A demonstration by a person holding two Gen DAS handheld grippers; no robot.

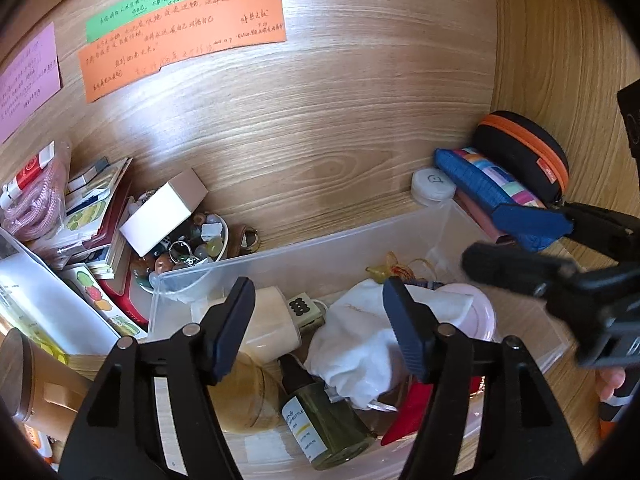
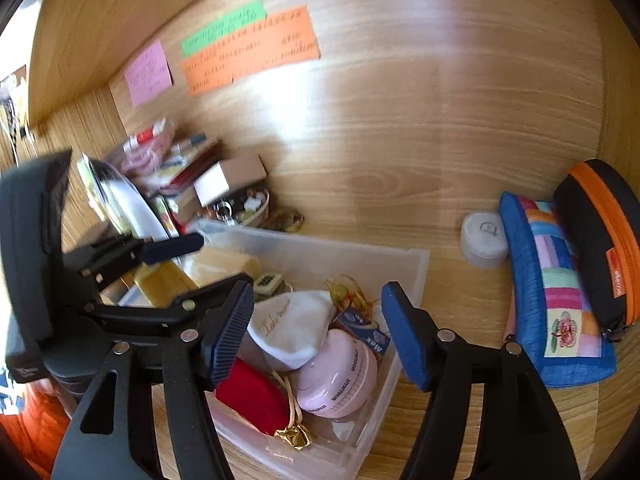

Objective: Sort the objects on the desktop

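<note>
A clear plastic bin (image 1: 320, 252) (image 2: 416, 264) stands on the wooden desk. It holds a white cloth pouch (image 1: 360, 344) (image 2: 292, 328), a pink round jar (image 2: 336, 376), a red case (image 2: 252, 396), a small green bottle (image 1: 320, 420) and a cream jar (image 1: 268, 320). My left gripper (image 1: 320, 328) is open and empty above the bin. My right gripper (image 2: 318, 332) is open and empty over the bin's right half; it also shows in the left wrist view (image 1: 516, 240), near the blue patchwork pouch (image 1: 480, 184) (image 2: 556, 300).
A black case with an orange zip (image 1: 524, 152) (image 2: 600, 240) and a white round tin (image 1: 432, 186) (image 2: 484, 240) stand right of the bin. Left of it are a bead bowl (image 1: 192, 248), a white box (image 1: 164, 212), booklets and a pink cord. Coloured notes (image 1: 184, 40) hang on the back wall.
</note>
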